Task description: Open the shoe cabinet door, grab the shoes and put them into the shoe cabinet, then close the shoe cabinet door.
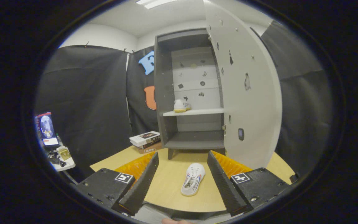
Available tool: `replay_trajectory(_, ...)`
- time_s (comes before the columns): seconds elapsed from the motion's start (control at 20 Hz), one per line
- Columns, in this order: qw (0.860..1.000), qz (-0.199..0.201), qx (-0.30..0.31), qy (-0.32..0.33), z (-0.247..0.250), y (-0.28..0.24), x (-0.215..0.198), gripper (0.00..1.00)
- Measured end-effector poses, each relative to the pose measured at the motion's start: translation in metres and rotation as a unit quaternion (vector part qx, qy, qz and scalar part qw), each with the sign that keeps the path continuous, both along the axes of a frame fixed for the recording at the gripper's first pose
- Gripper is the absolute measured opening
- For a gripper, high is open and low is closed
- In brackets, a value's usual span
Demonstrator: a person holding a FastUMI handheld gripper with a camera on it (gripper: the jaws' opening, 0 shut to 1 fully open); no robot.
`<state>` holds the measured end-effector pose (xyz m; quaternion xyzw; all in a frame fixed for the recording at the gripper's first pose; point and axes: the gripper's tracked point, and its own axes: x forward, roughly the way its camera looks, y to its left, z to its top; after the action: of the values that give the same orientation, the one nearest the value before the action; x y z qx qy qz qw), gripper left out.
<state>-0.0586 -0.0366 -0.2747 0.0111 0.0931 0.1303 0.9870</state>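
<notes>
The grey shoe cabinet (166, 93) stands on the wooden table beyond my fingers, its white door (247, 93) swung wide open to the right. One white shoe (181, 105) rests on the cabinet's white middle shelf (204, 112). A second white shoe (193, 179) lies on the table just ahead, in the gap between my fingers and nearer the right one, touching neither. My gripper (182, 166) is open and holds nothing.
A stack of books (146, 141) sits on the table (166, 193) left of the cabinet's foot. Further left, off the table, a small stand (57, 155) carries a screen and clutter. The cabinet's lower grey shelf (197, 143) holds nothing.
</notes>
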Motion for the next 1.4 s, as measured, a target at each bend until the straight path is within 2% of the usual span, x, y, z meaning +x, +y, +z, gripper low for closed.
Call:
replay_trajectory(0.3, 0.996, -0.019, -0.018, 0.09, -0.102, 0.027, 0.068, 0.99)
replay_trajectory(0.4, 0.992, -0.05, -0.026, 0.114, -0.13, 0.026, 0.087, 0.98)
replay_trajectory(0.6, 0.984, -0.091, -0.036, 0.148, -0.166, 0.03, 0.114, 0.91)
replay_trajectory(0.9, 0.975, -0.102, -0.003, 0.195, -0.2, 0.045, 0.133, 0.87)
replay_trajectory(1.05, 0.969, -0.109, 0.001, 0.22, -0.213, 0.045, 0.139, 0.66)
replay_trajectory(1.25, 0.966, -0.144, 0.02, 0.212, -0.223, 0.032, 0.159, 0.46)
replay_trajectory(1.3, 0.969, -0.134, 0.03, 0.205, -0.223, 0.035, 0.167, 0.42)
replay_trajectory(1.35, 0.973, -0.123, 0.035, 0.192, -0.224, 0.035, 0.169, 0.32)
replay_trajectory(1.4, 0.976, -0.119, 0.041, 0.178, -0.223, 0.032, 0.171, 0.31)
